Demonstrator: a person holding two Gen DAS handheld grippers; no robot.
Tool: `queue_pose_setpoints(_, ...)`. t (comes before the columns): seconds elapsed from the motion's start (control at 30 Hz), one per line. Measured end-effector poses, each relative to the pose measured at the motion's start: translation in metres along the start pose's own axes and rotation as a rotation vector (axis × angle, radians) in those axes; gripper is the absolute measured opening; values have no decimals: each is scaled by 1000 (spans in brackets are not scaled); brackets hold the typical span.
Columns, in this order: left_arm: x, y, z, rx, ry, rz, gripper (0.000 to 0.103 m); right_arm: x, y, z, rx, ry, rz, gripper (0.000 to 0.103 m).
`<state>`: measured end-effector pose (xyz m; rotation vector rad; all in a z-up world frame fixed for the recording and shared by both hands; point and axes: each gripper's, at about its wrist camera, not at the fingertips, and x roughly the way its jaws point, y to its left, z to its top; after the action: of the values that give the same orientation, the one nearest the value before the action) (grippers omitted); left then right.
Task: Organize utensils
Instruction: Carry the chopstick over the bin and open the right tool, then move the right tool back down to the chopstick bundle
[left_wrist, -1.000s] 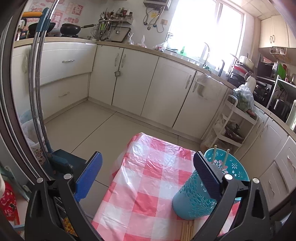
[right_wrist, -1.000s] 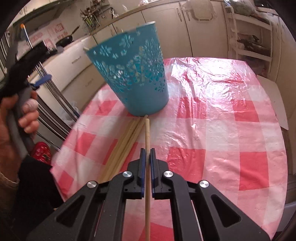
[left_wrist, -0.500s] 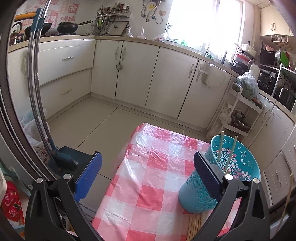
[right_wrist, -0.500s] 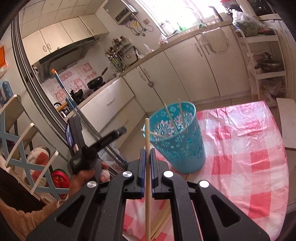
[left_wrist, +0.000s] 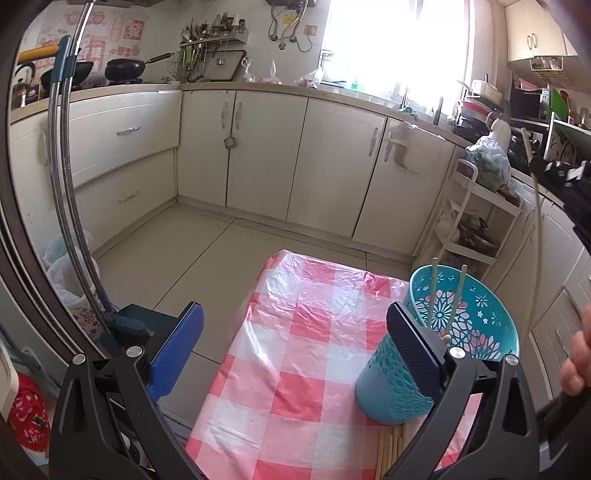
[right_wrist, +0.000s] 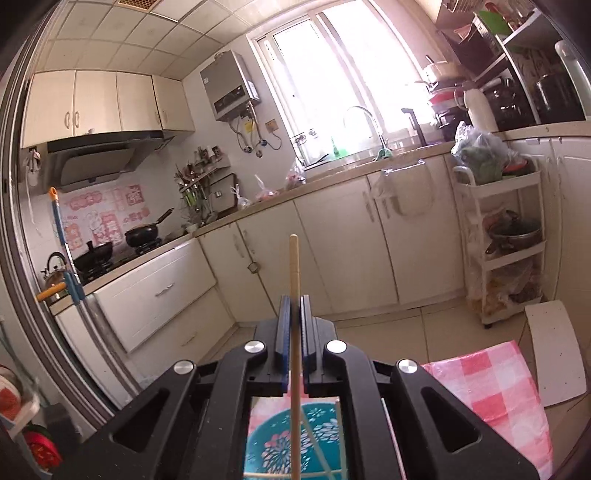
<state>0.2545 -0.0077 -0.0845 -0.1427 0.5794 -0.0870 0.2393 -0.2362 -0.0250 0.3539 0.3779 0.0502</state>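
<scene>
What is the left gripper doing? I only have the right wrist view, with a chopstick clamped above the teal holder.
Observer: The left gripper is open and empty, hovering beside the holder.
Operator: Any chopsticks left on the table?
Observer: Yes, a few loose chopsticks lie in front of the holder's base.
Operator: Is the holder upright?
Observer: Yes, upright on the checked cloth, with two sticks leaning inside.
</scene>
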Motion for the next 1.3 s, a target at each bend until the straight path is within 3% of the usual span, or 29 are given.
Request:
queue_pose_setpoints(0.17,-2,-3,2,11,-7,-11,95,23,-12,-25,-30,40,-82,6)
queue_pose_setpoints(0.4,-2,-3,4,6,-5,-13,95,17,-10,-48,-75,122,-55,6)
queue_pose_setpoints(0.53,-1,-3,3,11,-3,-5,95,-1,-11,-52,-81,138,-39,25)
queue_pose_setpoints(0.7,-3,-4,1,21,-10,6,95,-34,-9,-54,-92,125,-35,31)
queue_pose_setpoints(0.87,-7,-4,2,31,-20,10,95,-73,-9,-70,-85,143,-49,44)
queue_pose_setpoints(1.03,-11,-5,1,42,-30,12,95,-91,-8,-111,-102,269,-78,52)
queue_pose_setpoints(1.17,-13,-4,1,49,-37,15,95,-89,-11,-150,-92,417,-98,52)
queue_pose_setpoints(1.3,-16,-4,0,58,-43,20,95,-88,-12,-175,-73,480,-106,52)
